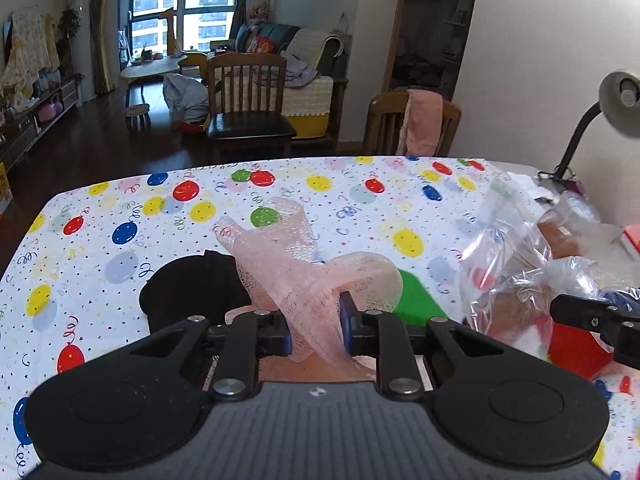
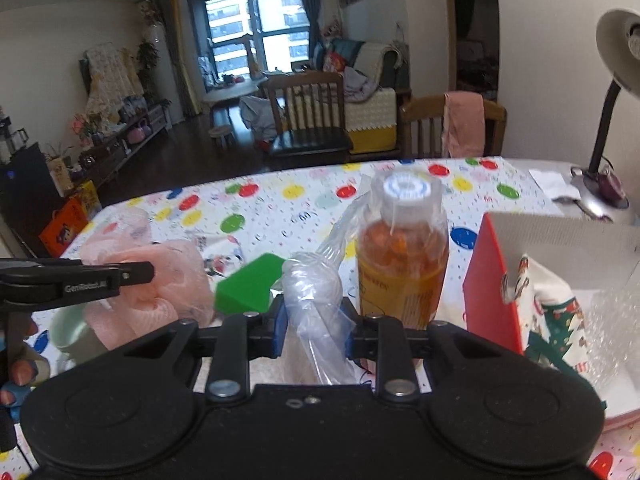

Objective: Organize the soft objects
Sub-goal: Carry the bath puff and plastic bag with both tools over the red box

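Note:
My left gripper (image 1: 315, 326) is shut on a pink mesh bath pouf (image 1: 292, 264) and holds it over the balloon-print tablecloth (image 1: 120, 216). The pouf also shows in the right wrist view (image 2: 160, 280), with the left gripper's finger (image 2: 132, 273) across it. My right gripper (image 2: 314, 328) is shut on a crumpled clear plastic bag (image 2: 312, 296). The bag also shows at the right of the left wrist view (image 1: 508, 264), with the right gripper's finger (image 1: 580, 314) on it.
A green sponge block (image 2: 248, 288) lies between the grippers. A capped orange bottle (image 2: 402, 264) stands behind the bag. A red-sided white box (image 2: 560, 240) holds a Christmas-print cloth (image 2: 556, 320) and bubble wrap. A black round object (image 1: 192, 288), a pale mug (image 2: 76, 332), a desk lamp (image 2: 612, 128).

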Action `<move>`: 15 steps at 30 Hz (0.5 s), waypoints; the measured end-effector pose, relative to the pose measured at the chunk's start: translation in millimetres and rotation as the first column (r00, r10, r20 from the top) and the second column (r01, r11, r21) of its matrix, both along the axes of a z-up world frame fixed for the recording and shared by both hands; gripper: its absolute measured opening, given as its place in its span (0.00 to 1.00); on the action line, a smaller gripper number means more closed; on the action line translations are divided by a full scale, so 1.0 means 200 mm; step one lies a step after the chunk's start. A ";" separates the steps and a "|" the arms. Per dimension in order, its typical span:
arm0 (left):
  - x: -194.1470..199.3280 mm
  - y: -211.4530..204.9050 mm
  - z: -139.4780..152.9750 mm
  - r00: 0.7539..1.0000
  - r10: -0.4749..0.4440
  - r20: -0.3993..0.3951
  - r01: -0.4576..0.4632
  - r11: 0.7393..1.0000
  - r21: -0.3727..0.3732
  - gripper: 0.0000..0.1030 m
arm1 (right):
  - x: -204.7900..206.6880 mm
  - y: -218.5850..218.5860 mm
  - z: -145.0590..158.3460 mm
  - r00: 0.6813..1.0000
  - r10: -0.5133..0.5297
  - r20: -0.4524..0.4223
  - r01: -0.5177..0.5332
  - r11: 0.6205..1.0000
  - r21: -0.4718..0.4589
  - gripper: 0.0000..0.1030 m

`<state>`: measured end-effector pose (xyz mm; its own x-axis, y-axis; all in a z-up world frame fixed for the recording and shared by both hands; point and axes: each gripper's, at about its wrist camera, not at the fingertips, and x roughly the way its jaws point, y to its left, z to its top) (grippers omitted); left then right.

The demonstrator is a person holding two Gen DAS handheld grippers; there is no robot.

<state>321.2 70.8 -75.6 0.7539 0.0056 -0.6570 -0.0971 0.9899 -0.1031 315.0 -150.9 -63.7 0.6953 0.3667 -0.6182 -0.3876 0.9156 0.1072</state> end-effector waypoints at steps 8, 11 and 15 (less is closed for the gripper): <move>-0.11 -0.03 0.15 0.999 -0.039 0.032 0.039 0.999 -0.022 0.19 | -0.11 -0.06 0.18 0.998 0.040 0.049 -0.041 0.999 0.026 0.24; -0.16 -0.03 0.22 0.997 -0.047 0.066 0.049 0.998 -0.038 0.19 | -0.15 -0.10 0.23 0.997 0.042 0.060 -0.044 0.998 0.047 0.24; -0.20 -0.05 0.33 0.994 -0.064 0.089 0.070 0.996 -0.061 0.19 | -0.20 -0.16 0.29 0.997 0.048 0.066 -0.052 0.996 0.065 0.24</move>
